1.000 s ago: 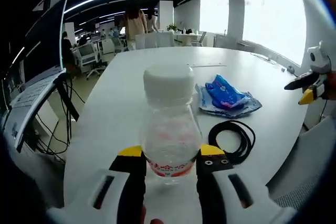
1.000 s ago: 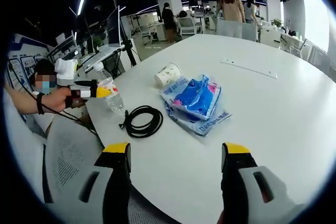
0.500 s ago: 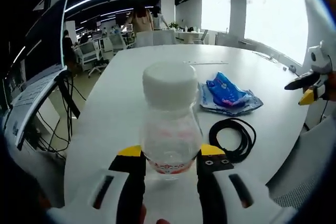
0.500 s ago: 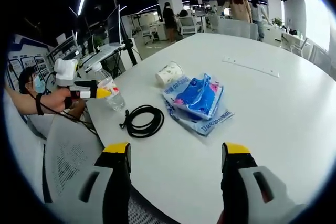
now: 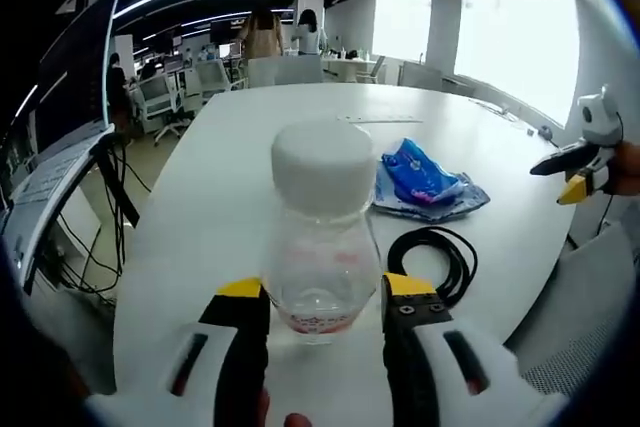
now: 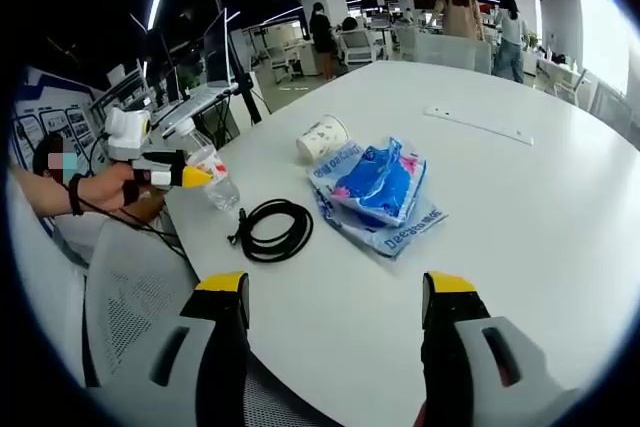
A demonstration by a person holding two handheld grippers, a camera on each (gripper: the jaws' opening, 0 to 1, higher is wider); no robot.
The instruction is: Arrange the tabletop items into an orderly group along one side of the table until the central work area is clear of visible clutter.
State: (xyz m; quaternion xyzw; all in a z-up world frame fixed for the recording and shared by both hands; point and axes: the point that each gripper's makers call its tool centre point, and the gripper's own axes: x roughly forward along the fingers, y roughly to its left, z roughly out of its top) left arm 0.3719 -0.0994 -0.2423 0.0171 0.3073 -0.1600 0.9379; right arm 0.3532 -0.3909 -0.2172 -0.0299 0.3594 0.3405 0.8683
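I have the left gripper pinching the clear plastic water bottle with the white cap and red-printed label, its yellow-tipped fingers pressed against the bottle's lower body on both sides, right at the label band. To do this step well I judge I should keep the bottle upright, carry it low over the white round counter and set it down near the edge beside the other things, easing off only once its base sits flat, since the grip is low and the tall capped top could tip. From the right gripper view the bottle stands at the counter's near-left edge, just beside the coiled black cable. Further in lie the blue and white crinkled plastic packets and, touching their far corner, a white paper cup on its side. My right gripper hangs off the counter's rim with its fingers spread wide and nothing between them, well apart from the packets.
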